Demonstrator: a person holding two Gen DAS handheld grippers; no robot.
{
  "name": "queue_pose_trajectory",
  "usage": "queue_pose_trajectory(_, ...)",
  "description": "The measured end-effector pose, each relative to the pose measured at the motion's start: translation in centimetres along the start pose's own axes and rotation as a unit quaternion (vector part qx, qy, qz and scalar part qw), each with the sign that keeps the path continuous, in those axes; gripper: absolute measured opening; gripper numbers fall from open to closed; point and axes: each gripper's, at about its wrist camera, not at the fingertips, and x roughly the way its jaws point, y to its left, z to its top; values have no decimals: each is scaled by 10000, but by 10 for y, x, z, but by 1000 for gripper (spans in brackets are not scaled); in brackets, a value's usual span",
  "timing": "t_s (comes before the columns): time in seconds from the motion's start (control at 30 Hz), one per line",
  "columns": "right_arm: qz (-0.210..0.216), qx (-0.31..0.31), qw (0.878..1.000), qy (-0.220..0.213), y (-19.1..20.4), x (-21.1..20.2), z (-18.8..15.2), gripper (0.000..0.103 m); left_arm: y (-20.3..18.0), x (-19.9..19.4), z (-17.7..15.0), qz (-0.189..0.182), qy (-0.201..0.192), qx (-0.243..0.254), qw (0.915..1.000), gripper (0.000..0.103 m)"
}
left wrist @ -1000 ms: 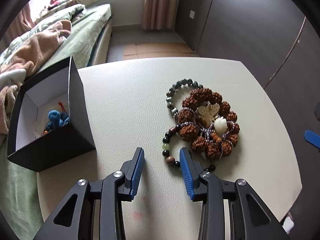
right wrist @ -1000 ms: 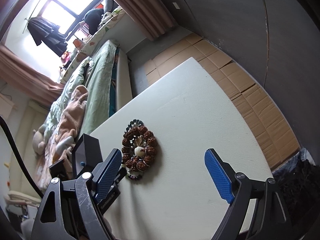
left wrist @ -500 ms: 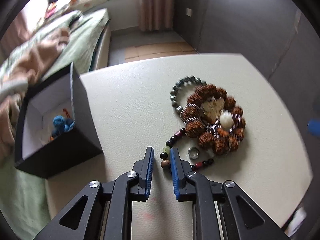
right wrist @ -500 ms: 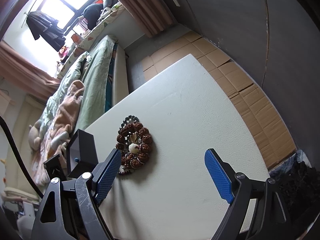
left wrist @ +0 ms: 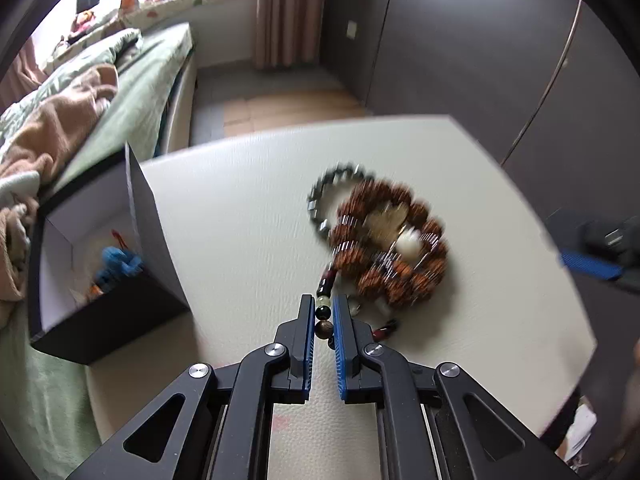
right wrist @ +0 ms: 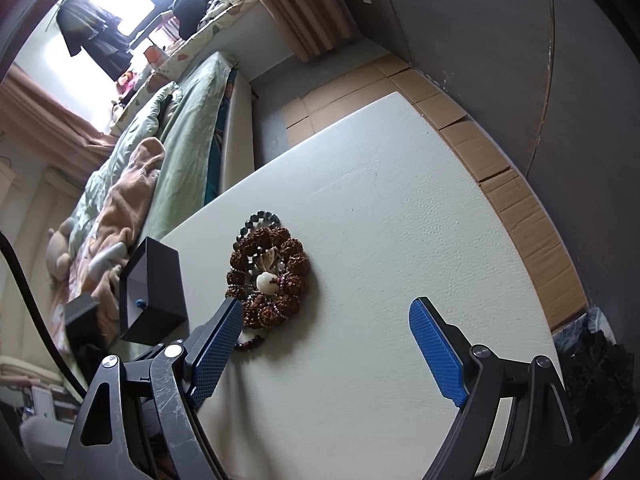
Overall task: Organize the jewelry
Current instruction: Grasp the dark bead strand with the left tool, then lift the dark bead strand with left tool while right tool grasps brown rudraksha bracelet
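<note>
Beads of the mixed-colour bracelet [left wrist: 323,312] sit pinched between your left gripper [left wrist: 322,320], whose jaws have just been closing on that strand. It tilts steeply down at the white table [left wrist: 248,216]. The strand runs away from you into the brown seed-bead bracelet [left wrist: 394,240] pile. Left stands the black box [left wrist: 120,312]. Your right gripper [right wrist: 326,344] hangs spread wide, grasping nothing.

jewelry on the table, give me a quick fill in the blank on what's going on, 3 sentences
1. The left gripper is closed on a strand of mixed ____.
2. The right gripper hangs over the table with its jaws ____.
3. The black box stands to the ____ of the brown bead bracelet in the left wrist view.

Missing words: beads; open; left
</note>
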Motion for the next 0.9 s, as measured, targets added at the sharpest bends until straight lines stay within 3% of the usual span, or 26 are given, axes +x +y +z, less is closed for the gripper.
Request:
queue_pose_trajectory(0.3, -9, -24, 10000, -50, 2, 2, 2, 86, 13, -47, 12, -527, -631, -400, 9958, 9)
queue_pose_trajectory(0.37, -13, -14, 10000, -63, 2, 3, 4, 81, 17, -54, 14, -555, -735, -429, 9948, 9)
queue_pose_trajectory(0.7, -85, -85, 9999, -3, 12, 25, 16, 74, 42, -66, 20, -641, -855, -665, 9920, 9)
queue_pose_trajectory(0.9, -203, -247, 9994, 107, 23, 49, 22, 60, 55, -69, 24, -657, -918, -769, 9906, 9)
